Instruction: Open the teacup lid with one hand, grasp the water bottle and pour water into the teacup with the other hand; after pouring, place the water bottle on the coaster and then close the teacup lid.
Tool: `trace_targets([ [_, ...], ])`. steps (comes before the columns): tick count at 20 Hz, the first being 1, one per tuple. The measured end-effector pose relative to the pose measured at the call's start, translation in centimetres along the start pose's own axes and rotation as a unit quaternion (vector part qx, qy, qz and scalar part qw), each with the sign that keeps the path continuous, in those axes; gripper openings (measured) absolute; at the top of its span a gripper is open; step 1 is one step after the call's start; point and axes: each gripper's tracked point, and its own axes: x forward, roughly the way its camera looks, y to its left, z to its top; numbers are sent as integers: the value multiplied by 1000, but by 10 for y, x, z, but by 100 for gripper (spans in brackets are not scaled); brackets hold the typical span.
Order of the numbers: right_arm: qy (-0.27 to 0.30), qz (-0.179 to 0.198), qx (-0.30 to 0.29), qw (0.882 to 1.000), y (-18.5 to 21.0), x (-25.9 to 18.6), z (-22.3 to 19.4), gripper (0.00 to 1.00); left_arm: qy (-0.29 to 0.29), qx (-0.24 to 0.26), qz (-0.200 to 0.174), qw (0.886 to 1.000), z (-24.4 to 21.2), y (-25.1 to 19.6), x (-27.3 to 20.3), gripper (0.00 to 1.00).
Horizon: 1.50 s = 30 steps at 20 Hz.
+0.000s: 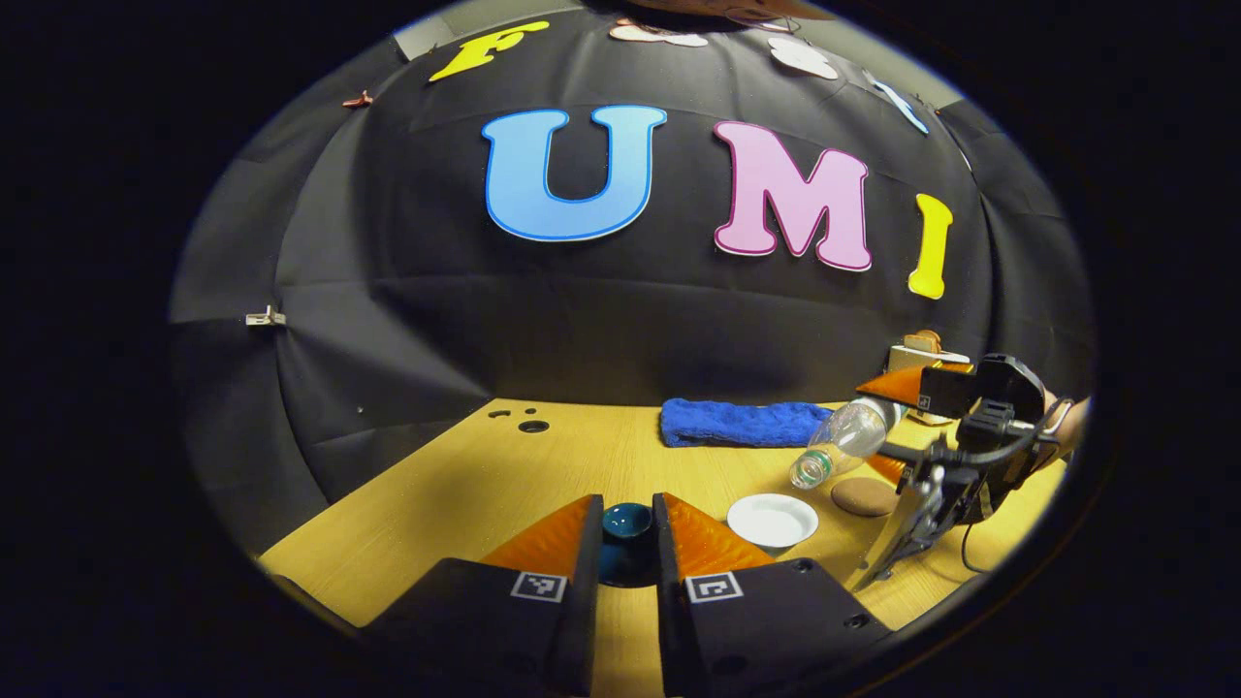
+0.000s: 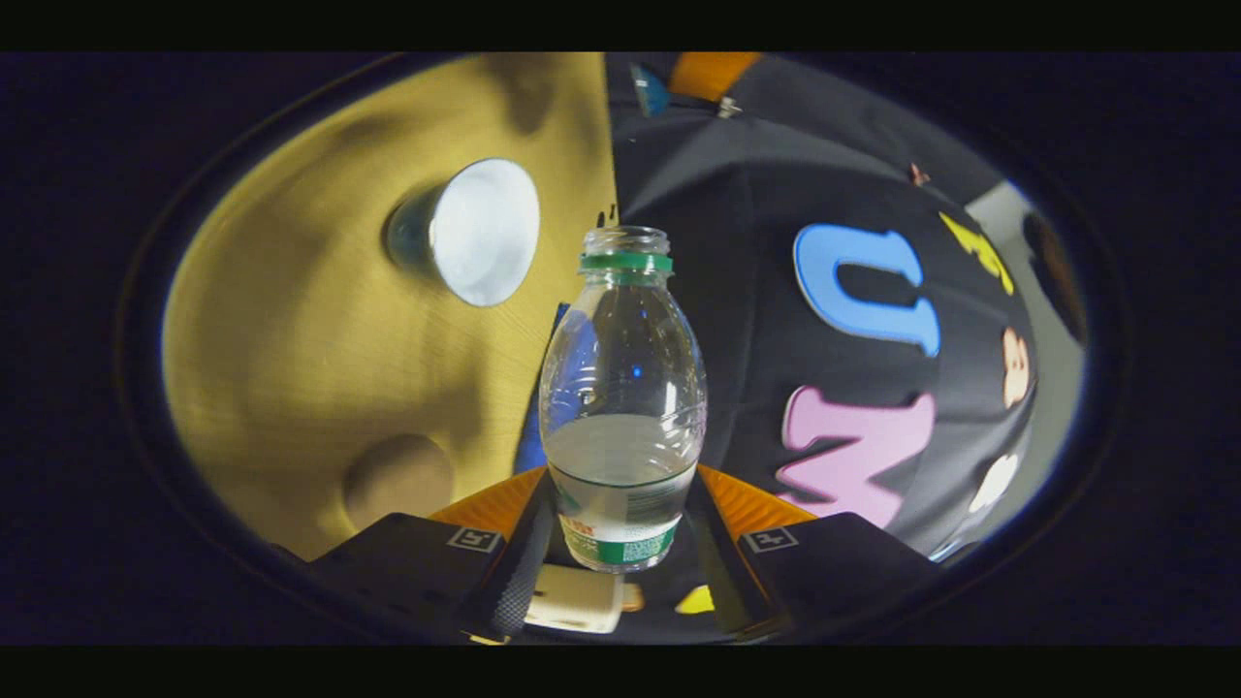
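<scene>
The left gripper (image 1: pixel 625 543) holds the lid (image 1: pixel 626 521) between its jaws, which are closed narrow on the dark teal piece and keep it raised off the tabletop (image 1: pixel 465 485). Held there, off to one side, the lid leaves the cup (image 1: pixel 773 520) uncovered; the cup stands just beyond and to the outside of the left gripper's right-hand jaw, its white inside facing up.

The right gripper (image 2: pixel 620 543) clamps the bottle (image 2: pixel 622 388) low on its body, both jaws pressing at the label band, so the neck reaches well forward of the jaws. The bottle has no cap on and is part full. In the left gripper view the right gripper (image 1: pixel 955 427) has the bottle (image 1: pixel 842 441) tipped, mouth lowest and aimed toward the cup, just above and beside its rim. In the right gripper view the cup (image 2: pixel 475 231) sits ahead of the jaws and to the left of the bottle's mouth, not yet straight under it. No stream of water is visible, so pouring seems about to begin or the tilt is too shallow.

The coaster (image 1: pixel 865 496) lies on the tabletop beneath the right gripper, close to the cup, ready to receive the bottle afterwards. A blue towel (image 1: pixel 742 424) lies farther back.
</scene>
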Motion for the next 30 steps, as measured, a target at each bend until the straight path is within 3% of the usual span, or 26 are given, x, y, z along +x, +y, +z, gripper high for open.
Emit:
trace_targets([
  [3,25,35,145,989,31,-8,2,75,-1,7,-5,1000,-1,-3,2,30],
  [6,34,44,272,961,49,-15,14,75,-3,13,-11,1000,6,-15,9,30],
  [7,35,49,355,933,55,-21,25,75,-4,11,-15,1000,7,-19,12,27],
  [8,34,48,403,913,57,-26,30,75,-5,11,-17,1000,9,-21,13,30],
  [9,31,45,449,892,57,-33,36,75,-6,12,-19,1000,10,-22,14,27],
  [12,-7,45,585,810,57,-50,52,75,-10,14,-26,1000,16,-30,19,30],
  [14,-10,47,634,772,62,-52,55,75,-11,15,-28,999,17,-34,23,34],
  [15,-4,45,650,758,63,-52,55,75,-12,15,-29,999,17,-36,23,27],
  [16,-2,43,662,748,66,-49,57,75,-12,15,-29,999,18,-38,25,30],
  [20,8,31,706,707,77,-42,51,75,-7,13,-36,999,17,-48,27,30],
  [24,21,33,722,690,90,-42,39,76,-4,17,-43,999,16,-56,31,30],
  [30,28,38,734,677,99,-38,36,77,1,17,-48,999,13,-65,34,30],
])
